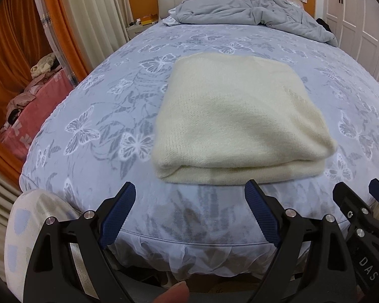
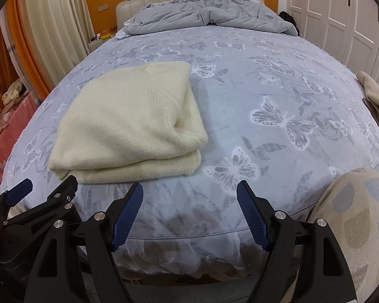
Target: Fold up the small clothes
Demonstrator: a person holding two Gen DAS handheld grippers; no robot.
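A cream knitted garment (image 1: 240, 121) lies folded into a thick rectangle on the blue butterfly-print bed (image 1: 108, 106), near the foot edge. It also shows in the right wrist view (image 2: 131, 123), left of centre. My left gripper (image 1: 190, 189) is open and empty, held just short of the garment's near edge. My right gripper (image 2: 189, 189) is open and empty, to the right of the garment, over the bed's foot edge. The right gripper also shows in the left wrist view (image 1: 353, 194), and the left gripper in the right wrist view (image 2: 48, 189).
A crumpled grey duvet (image 1: 252, 15) lies at the headboard end. Another beige cloth (image 2: 376, 96) lies at the bed's right edge. Curtains and a pink-covered surface with clothes (image 1: 32, 106) stand on the left. White wardrobe doors (image 2: 341, 12) line the right.
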